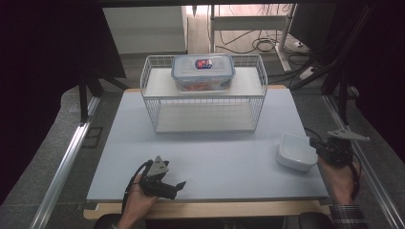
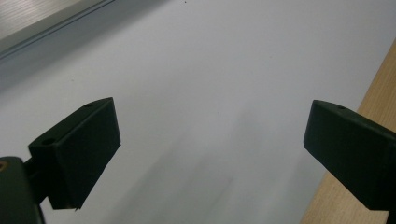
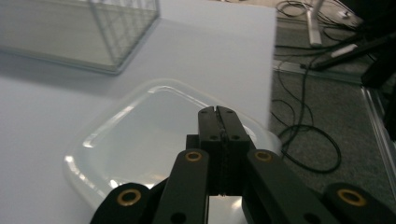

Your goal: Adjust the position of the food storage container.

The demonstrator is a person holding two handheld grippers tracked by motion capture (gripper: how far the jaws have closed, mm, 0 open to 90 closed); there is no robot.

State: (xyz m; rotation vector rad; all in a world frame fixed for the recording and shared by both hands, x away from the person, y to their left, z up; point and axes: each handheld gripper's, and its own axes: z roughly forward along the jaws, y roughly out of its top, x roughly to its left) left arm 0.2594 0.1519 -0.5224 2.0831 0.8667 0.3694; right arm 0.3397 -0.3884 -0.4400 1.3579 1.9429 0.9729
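Observation:
A white, shallow plastic bowl (image 1: 295,151) with rounded corners sits near the table's right edge. My right gripper (image 1: 314,143) is at the bowl's right side and points left at it. In the right gripper view its jaws are pressed flat together, shut (image 3: 218,112), and hang over the bowl's (image 3: 140,135) inside; I see nothing between the pads. My left gripper (image 1: 177,186) rests low near the table's front edge. Its jaws stand wide apart, open (image 2: 210,135), with only bare table top between them.
A white wire rack (image 1: 205,102) with two shelves stands at the back middle of the pale table (image 1: 215,157); its corner (image 3: 126,32) is close to the bowl. A lidded clear box (image 1: 203,71) sits on its top shelf. Cables (image 3: 308,140) lie on the floor at right.

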